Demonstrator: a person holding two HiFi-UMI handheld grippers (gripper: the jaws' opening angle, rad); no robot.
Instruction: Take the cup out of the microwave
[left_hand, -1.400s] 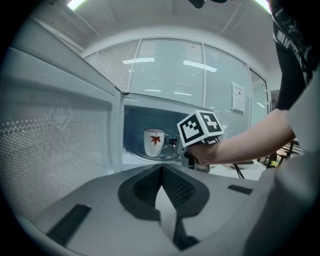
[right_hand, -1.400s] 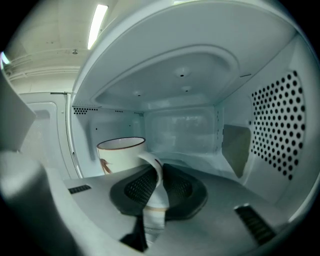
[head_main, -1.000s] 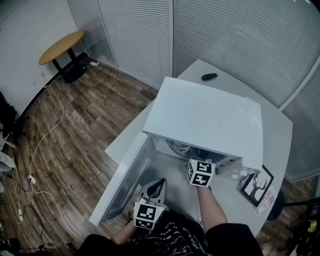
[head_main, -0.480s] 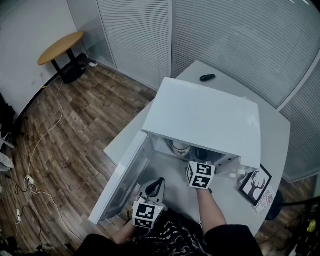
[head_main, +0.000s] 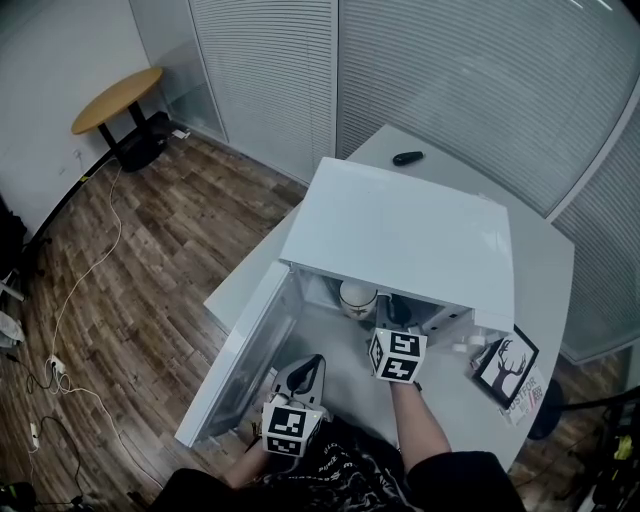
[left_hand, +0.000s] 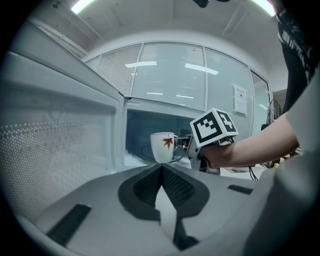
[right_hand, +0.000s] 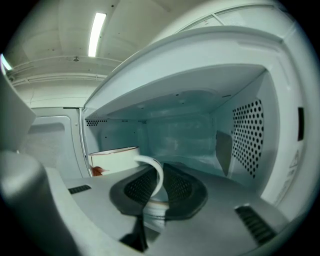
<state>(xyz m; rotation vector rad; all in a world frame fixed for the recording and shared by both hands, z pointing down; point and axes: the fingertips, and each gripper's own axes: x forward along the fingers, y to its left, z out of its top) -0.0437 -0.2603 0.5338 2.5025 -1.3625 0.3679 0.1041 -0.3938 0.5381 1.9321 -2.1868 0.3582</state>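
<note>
A white cup with a red leaf print (head_main: 358, 297) (left_hand: 163, 147) hangs at the mouth of the open white microwave (head_main: 400, 235), just above its floor. My right gripper (head_main: 380, 322) is shut on the cup's handle (right_hand: 152, 172), which runs up between the two dark pads; the cup body (right_hand: 114, 159) sits to the left of them. The marker cube of the right gripper (left_hand: 214, 127) shows beside the cup in the left gripper view. My left gripper (head_main: 308, 368) (left_hand: 161, 169) is shut on nothing, low in front of the opening, by the swung-out door (head_main: 240, 355).
The microwave stands on a white table (head_main: 545, 280). A framed deer picture (head_main: 509, 369) leans at its right, and a small black object (head_main: 407, 157) lies behind it. A round wooden table (head_main: 108, 95) and cables are on the wood floor at the left.
The cup has come forward from deeper inside the microwave to its front opening, carried by the right gripper. The left gripper has stayed put.
</note>
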